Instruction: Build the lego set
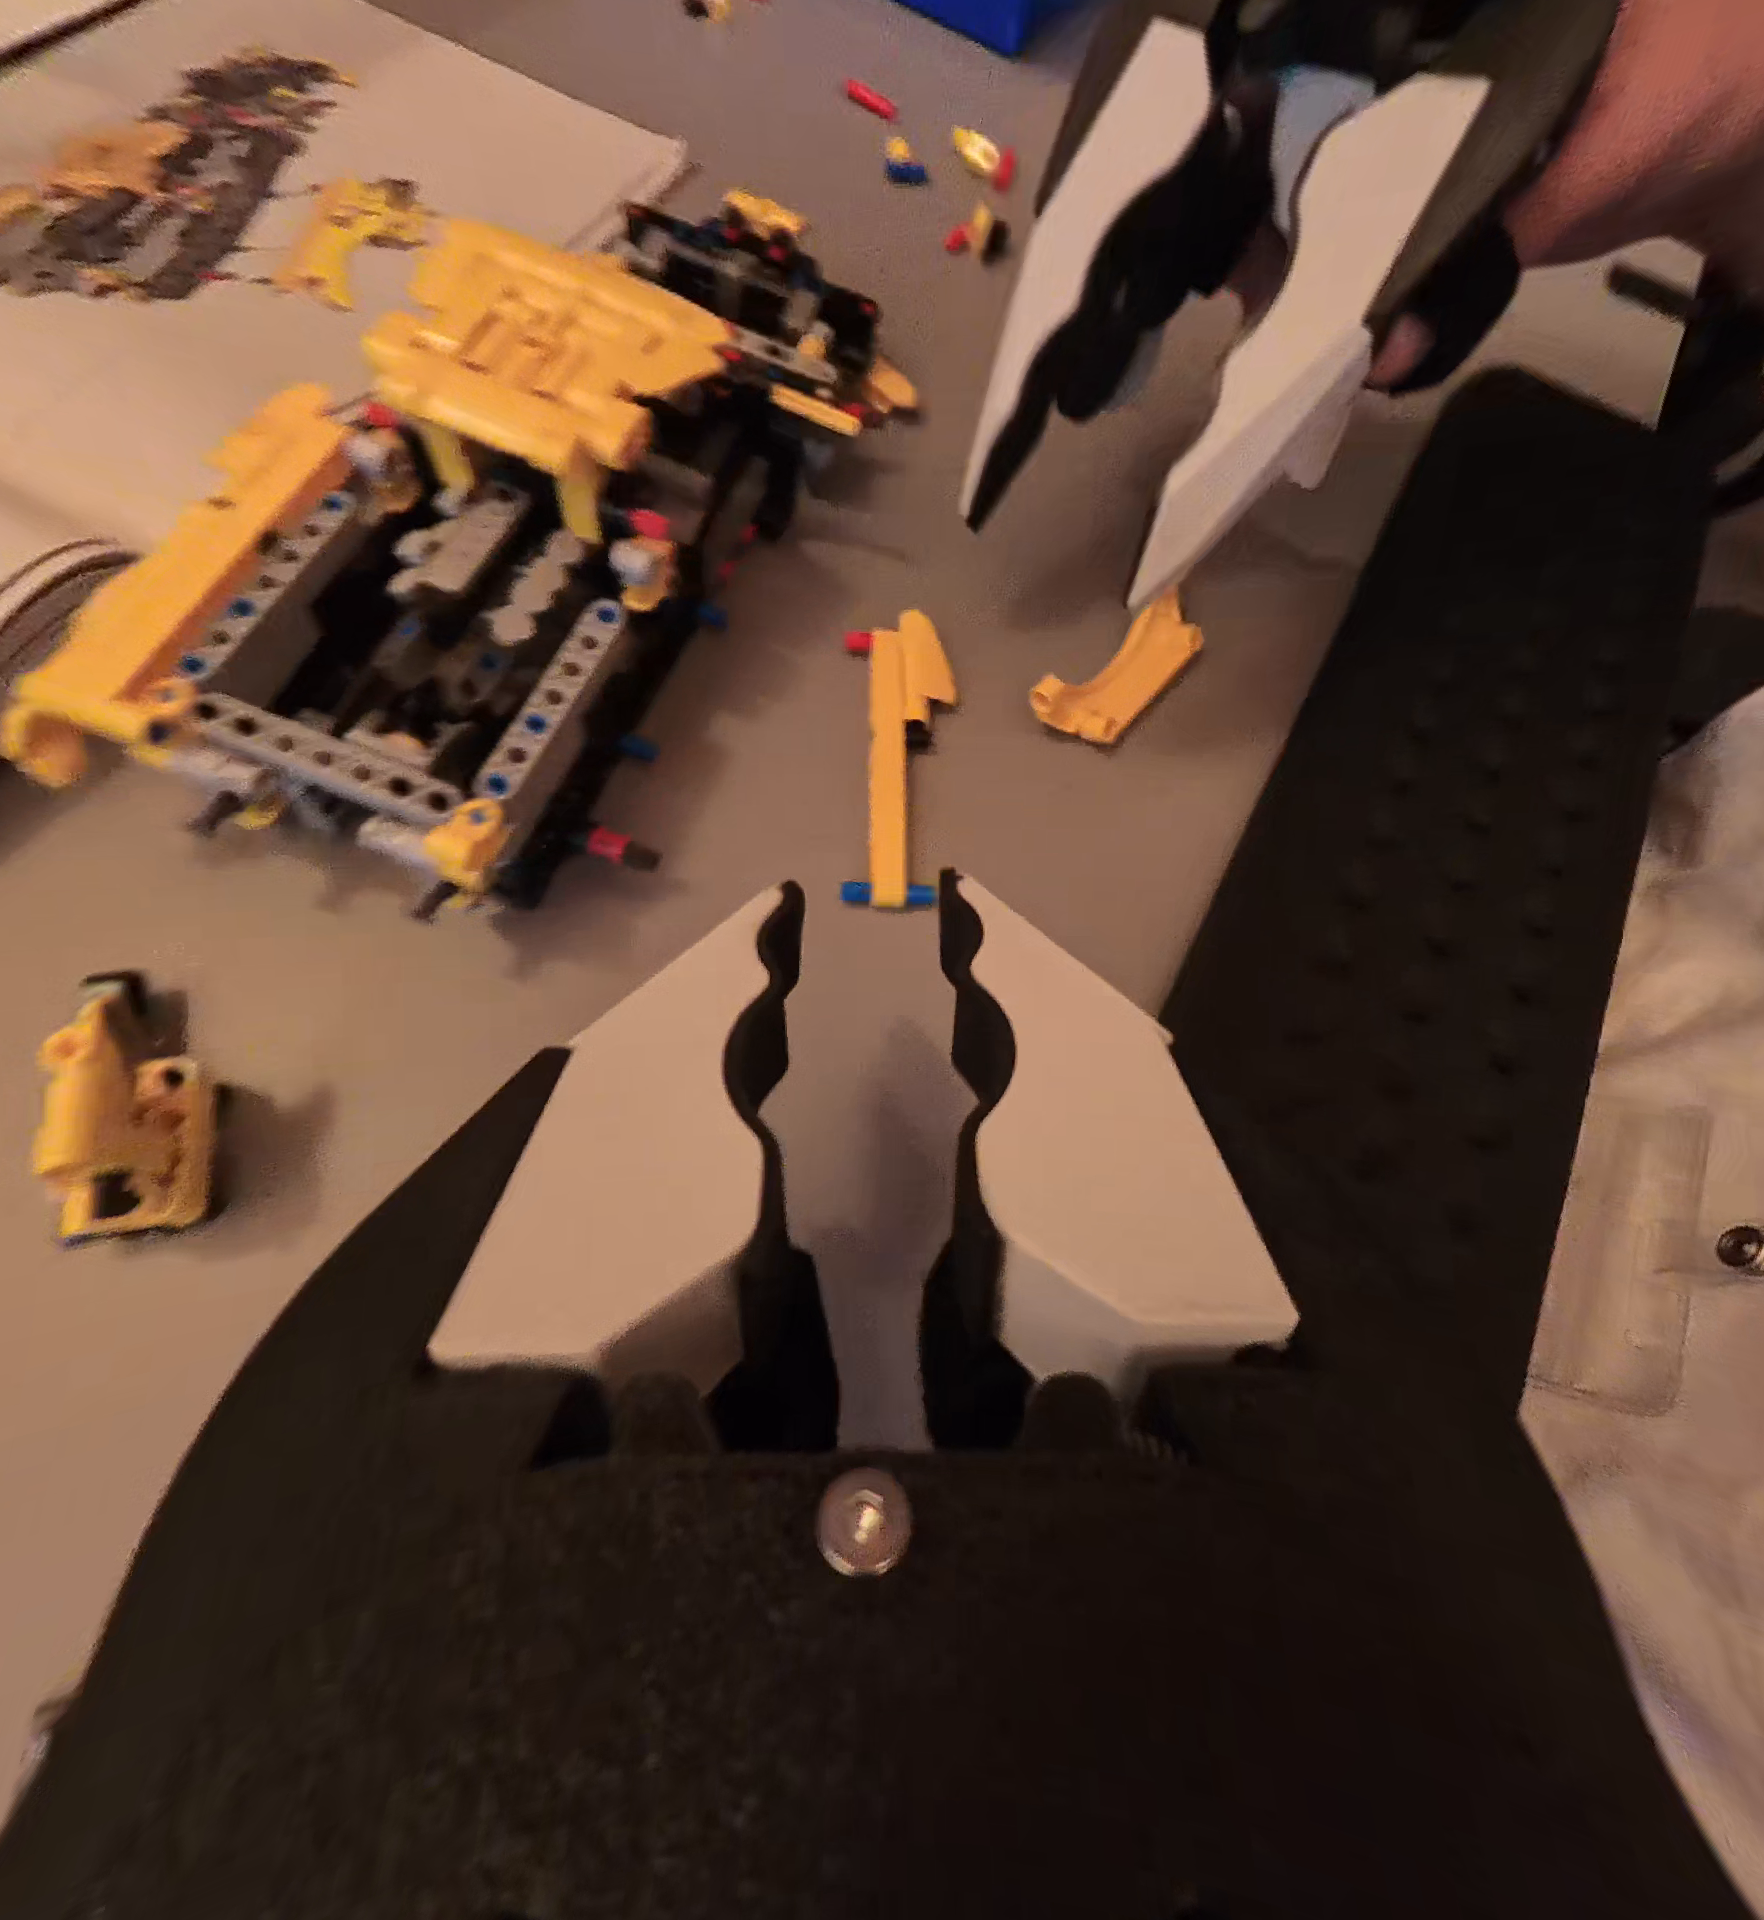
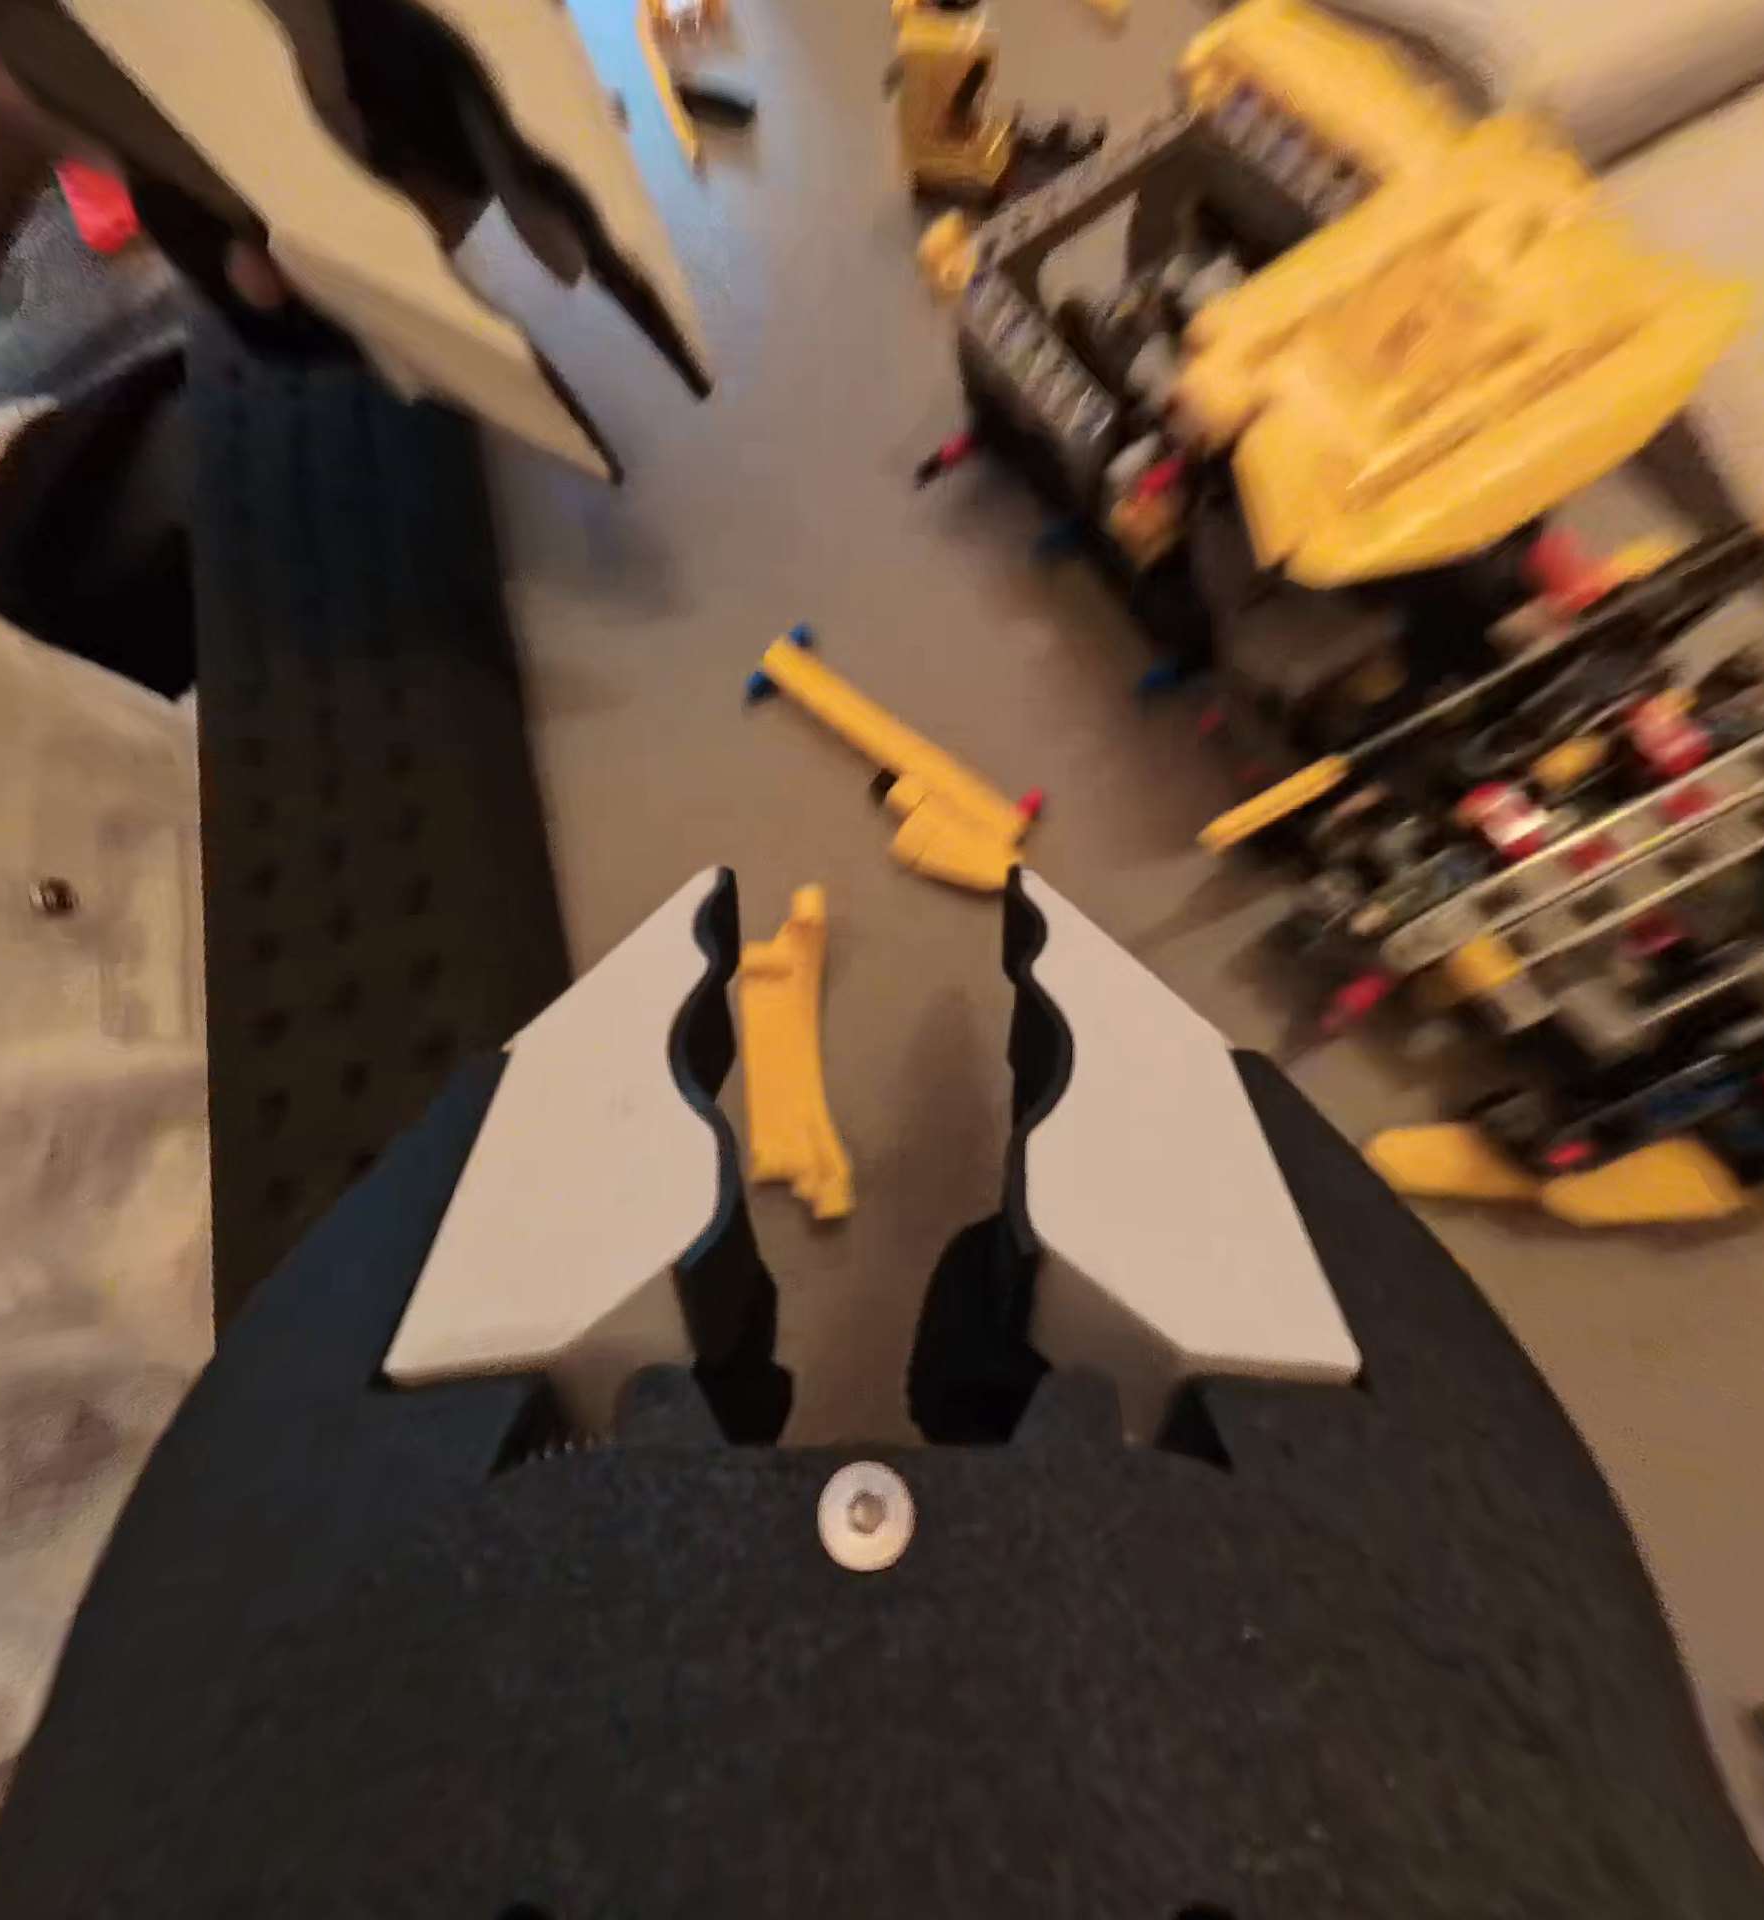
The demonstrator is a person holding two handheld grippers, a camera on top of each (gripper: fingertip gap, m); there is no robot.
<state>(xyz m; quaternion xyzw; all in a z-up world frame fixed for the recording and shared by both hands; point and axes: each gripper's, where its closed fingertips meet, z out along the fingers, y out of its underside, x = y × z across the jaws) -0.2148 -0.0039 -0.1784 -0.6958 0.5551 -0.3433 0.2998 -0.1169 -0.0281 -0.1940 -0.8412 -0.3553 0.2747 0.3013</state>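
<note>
My left gripper (image 1: 865, 885) gapes empty, the long yellow plastic beam (image 1: 888, 769) lying just ahead. My right gripper (image 2: 865, 883) is spread too, empty, the curved yellow plastic panel (image 2: 790, 1049) on the table between its fingers.

One large yellow-and-black lego model (image 1: 462, 582) sits beside one open instruction booklet (image 1: 78, 343). Three smaller yellow pieces lie apart: one long beam assembly (image 1: 893, 758), one curved panel (image 1: 1117, 681), one chunky sub-assembly (image 1: 125, 1127).

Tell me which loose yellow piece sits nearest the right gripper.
The short curved yellow panel, lying between the open right gripper fingers. The long yellow beam assembly with blue pins lies farther ahead.
</note>
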